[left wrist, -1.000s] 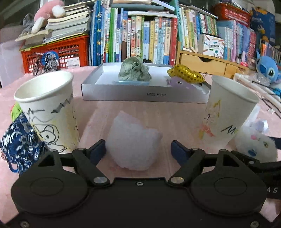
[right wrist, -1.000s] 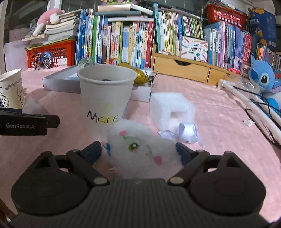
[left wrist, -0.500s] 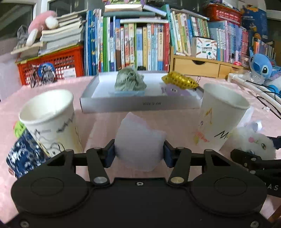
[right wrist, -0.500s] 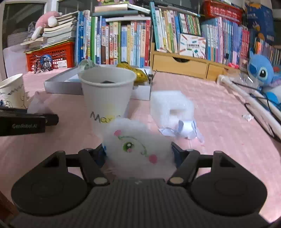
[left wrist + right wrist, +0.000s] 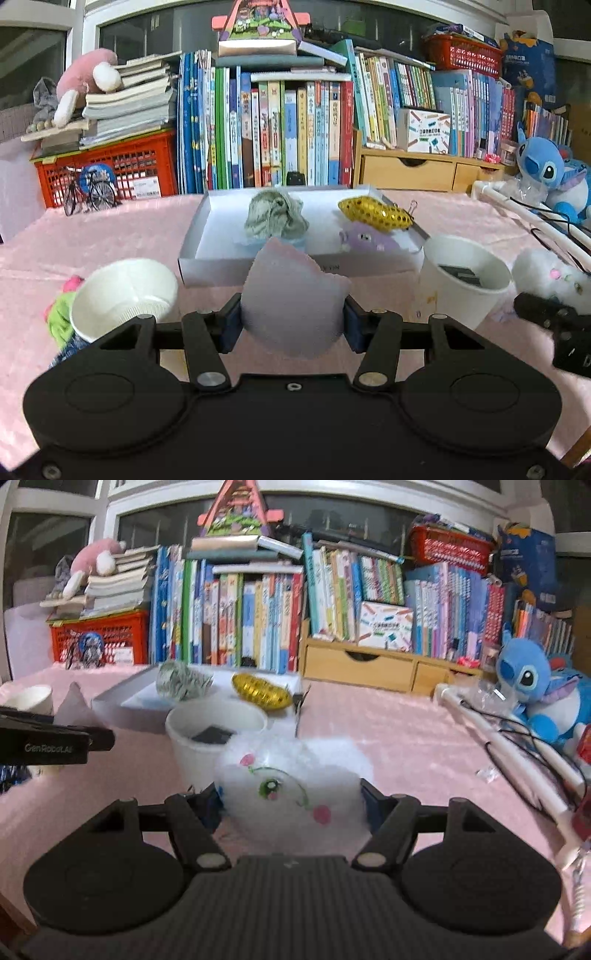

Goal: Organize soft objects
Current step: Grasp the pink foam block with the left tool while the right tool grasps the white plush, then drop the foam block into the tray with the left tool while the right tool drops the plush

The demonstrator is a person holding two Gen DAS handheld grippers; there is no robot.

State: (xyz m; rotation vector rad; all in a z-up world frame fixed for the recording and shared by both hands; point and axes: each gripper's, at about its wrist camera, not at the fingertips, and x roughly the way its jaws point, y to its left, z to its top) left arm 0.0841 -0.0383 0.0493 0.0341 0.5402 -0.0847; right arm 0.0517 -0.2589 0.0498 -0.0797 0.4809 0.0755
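the left gripper [image 5: 292, 320] is clamped on a pale foam lump [image 5: 291, 295], clear of the cloth; the right gripper [image 5: 291, 803] grips a white fluffy toy [image 5: 291, 794]; ahead, the white tray [image 5: 207, 236] already holds a grey cloth bundle [image 5: 275, 218] and a gold pouch [image 5: 375, 214]; both held pieces are likely yet to be placed.

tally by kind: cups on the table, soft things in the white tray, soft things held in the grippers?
Paper cups: 2, one left, one right
Soft things in the white tray: 3, grey cloth, gold pouch, purple toy
Held: 2, foam piece, fluffy white toy
Total: 7
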